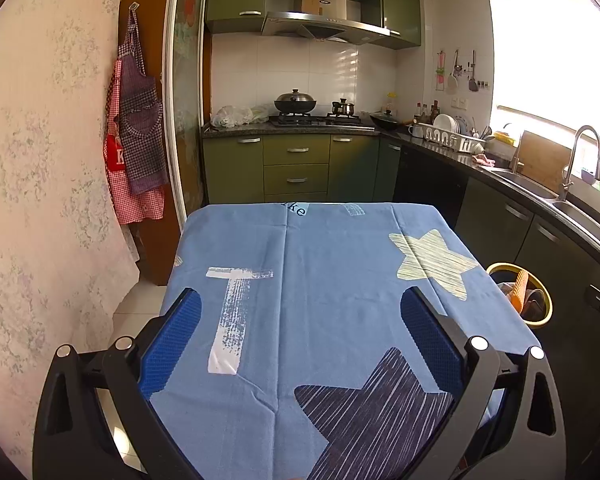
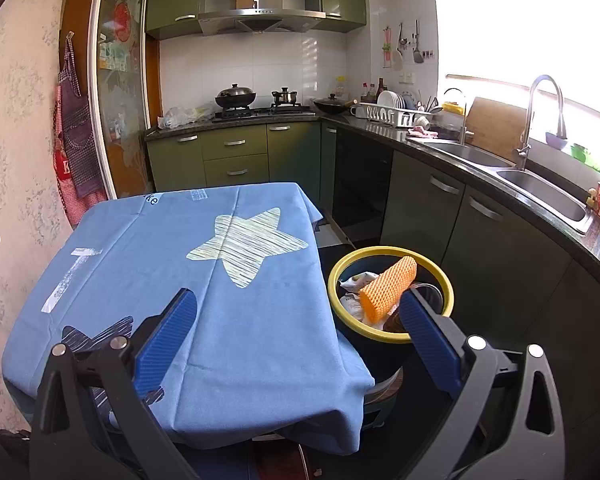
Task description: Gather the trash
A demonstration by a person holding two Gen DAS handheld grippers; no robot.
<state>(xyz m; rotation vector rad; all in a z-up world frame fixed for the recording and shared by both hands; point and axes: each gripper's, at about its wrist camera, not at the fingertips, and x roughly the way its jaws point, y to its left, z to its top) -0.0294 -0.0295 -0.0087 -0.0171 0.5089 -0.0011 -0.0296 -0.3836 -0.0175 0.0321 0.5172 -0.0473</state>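
Observation:
A dark bin with a yellow rim (image 2: 342, 266) (image 1: 542, 322) stands on the floor at the table's right side. Inside it lie an orange foam net sleeve (image 2: 386, 288) (image 1: 518, 290), crumpled white wrappers (image 2: 354, 280) and a dark round item. My right gripper (image 2: 298, 302) is open above the table's right edge, its right finger in front of the bin. My left gripper (image 1: 300, 300) is open over the blue star-print tablecloth (image 1: 320, 300) (image 2: 180, 260), with nothing between its fingers.
Green kitchen cabinets (image 1: 296, 168) with a stove and pots line the back. A dark counter with a sink (image 2: 540, 188) and dish rack (image 2: 392, 114) runs along the right. Aprons (image 1: 134, 128) hang on the left wall. A narrow floor strip lies between table and counter.

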